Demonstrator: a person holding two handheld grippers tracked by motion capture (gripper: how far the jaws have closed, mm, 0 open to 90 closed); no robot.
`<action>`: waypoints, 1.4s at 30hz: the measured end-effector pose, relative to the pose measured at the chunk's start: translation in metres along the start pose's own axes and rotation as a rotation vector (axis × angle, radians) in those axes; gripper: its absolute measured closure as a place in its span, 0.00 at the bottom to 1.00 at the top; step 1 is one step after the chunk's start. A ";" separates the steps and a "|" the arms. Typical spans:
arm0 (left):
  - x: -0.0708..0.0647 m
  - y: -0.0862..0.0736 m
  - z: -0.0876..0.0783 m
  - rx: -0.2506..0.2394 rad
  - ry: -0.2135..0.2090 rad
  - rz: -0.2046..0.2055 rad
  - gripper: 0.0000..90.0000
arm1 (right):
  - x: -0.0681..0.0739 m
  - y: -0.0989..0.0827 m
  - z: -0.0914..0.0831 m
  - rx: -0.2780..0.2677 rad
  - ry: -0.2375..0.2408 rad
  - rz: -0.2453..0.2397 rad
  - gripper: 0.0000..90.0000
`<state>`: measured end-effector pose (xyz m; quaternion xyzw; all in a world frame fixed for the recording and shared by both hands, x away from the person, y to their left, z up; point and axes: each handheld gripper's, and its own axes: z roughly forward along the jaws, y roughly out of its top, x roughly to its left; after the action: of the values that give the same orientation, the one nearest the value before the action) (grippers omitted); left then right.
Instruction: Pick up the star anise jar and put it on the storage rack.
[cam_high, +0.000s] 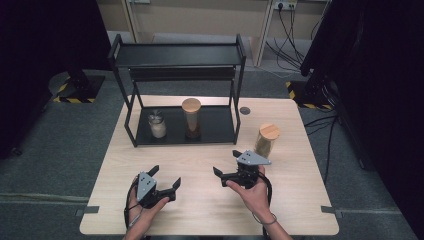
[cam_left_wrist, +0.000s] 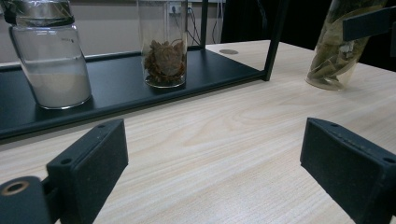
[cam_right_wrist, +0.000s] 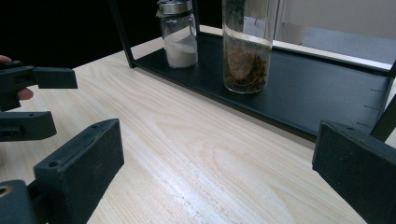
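A tall jar (cam_high: 267, 140) stands upright on the bench (cam_high: 200, 200), right of the black rack (cam_high: 177, 100). The right gripper (cam_high: 227, 165), jaws spread and empty, is nearer than the left gripper (cam_high: 165, 177), also spread.

No words or numbers can be read anywhere here. The small jar (cam_left_wrist: 50, 60) with white powder, at about ten o'clock in the left gripper view, has a tiny dark mark on its glass (too small and blurry to make out). The black and yellow stripes (cam_high: 73, 99) on the floor are a warning sign with no letters.
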<state>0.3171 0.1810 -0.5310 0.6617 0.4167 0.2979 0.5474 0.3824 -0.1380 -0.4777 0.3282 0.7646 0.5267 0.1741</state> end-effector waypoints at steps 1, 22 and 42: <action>0.000 0.000 0.000 0.000 0.000 0.000 0.08 | 0.000 -0.001 -0.001 0.002 0.001 0.001 0.03; 0.000 0.000 0.000 0.000 0.002 0.000 0.08 | 0.000 -0.024 -0.019 0.016 -0.009 0.020 0.03; 0.000 0.000 0.000 -0.001 0.004 0.001 0.08 | -0.002 -0.038 -0.043 0.015 -0.027 0.036 0.03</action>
<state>0.3170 0.1808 -0.5310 0.6611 0.4175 0.2997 0.5466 0.3455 -0.1780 -0.4959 0.3500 0.7601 0.5196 0.1725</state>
